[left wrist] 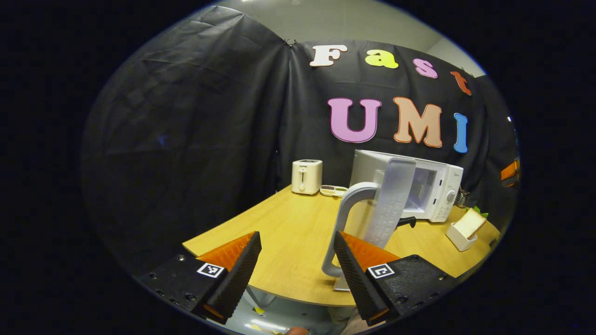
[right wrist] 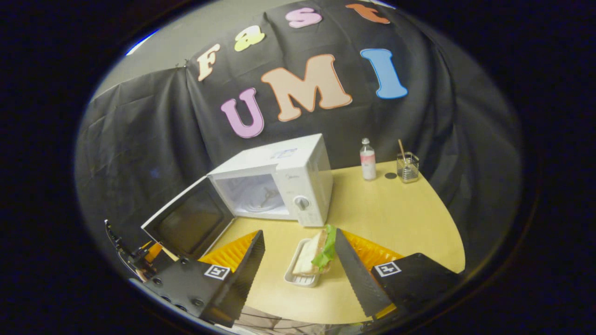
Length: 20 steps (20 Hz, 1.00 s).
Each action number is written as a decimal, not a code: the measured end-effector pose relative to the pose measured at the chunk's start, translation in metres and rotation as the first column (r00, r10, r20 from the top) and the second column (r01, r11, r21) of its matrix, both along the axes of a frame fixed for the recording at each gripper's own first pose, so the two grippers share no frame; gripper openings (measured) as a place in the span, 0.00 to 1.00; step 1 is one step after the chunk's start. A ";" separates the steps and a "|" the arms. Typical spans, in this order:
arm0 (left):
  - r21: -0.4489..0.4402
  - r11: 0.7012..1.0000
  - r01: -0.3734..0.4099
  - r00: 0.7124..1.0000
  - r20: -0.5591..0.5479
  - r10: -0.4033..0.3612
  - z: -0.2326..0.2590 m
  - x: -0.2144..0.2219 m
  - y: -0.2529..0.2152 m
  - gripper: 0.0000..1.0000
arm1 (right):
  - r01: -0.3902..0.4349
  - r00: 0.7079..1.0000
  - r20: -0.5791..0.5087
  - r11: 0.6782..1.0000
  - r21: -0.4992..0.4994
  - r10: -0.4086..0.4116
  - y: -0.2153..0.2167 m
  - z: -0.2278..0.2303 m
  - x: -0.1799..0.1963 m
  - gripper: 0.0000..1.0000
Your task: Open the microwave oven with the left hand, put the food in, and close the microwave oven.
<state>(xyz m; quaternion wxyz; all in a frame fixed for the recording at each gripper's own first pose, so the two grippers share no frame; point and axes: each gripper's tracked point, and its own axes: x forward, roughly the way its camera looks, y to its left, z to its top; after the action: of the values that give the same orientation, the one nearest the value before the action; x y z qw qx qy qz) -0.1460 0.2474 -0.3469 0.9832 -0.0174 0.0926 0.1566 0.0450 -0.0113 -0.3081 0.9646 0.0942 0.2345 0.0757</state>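
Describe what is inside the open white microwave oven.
Through the open doorway of the white microwave oven, a round glass turntable lies on the cavity floor; no food is visible there. The sandwich with green lettuce sits outside in a small white tray. The cavity's near side is hidden.

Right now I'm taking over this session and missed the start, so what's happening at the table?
A person holds a gripper in each hand at a wooden table. The microwave already stands with its door swung wide open. In the left gripper view, the left gripper is open beside the door's handle, gripping nothing. The right gripper is open around the sandwich in its small white tray, not closed on it. The food is not yet inside.
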 end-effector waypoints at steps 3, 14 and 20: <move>0.038 0.998 -0.048 0.999 0.024 0.047 0.022 -0.007 0.014 0.96 | 0.022 0.996 -0.088 1.000 0.015 -0.020 -0.012 -0.031 0.018 0.97; 0.105 0.993 -0.058 0.994 0.095 0.048 0.108 0.001 -0.001 0.95 | -0.005 0.915 -0.394 0.980 0.198 0.084 -0.008 -0.139 0.035 0.90; 0.085 0.995 -0.041 0.988 0.152 0.028 0.142 0.030 -0.010 0.92 | 0.004 0.904 -0.411 0.957 0.289 0.120 0.001 -0.148 0.039 0.87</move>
<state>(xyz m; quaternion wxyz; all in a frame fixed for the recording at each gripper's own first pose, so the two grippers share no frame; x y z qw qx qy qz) -0.1158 0.2374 -0.2054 0.9843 0.0128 0.0109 0.1758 0.0844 -0.0105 -0.4559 0.8641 0.2384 0.4281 0.1151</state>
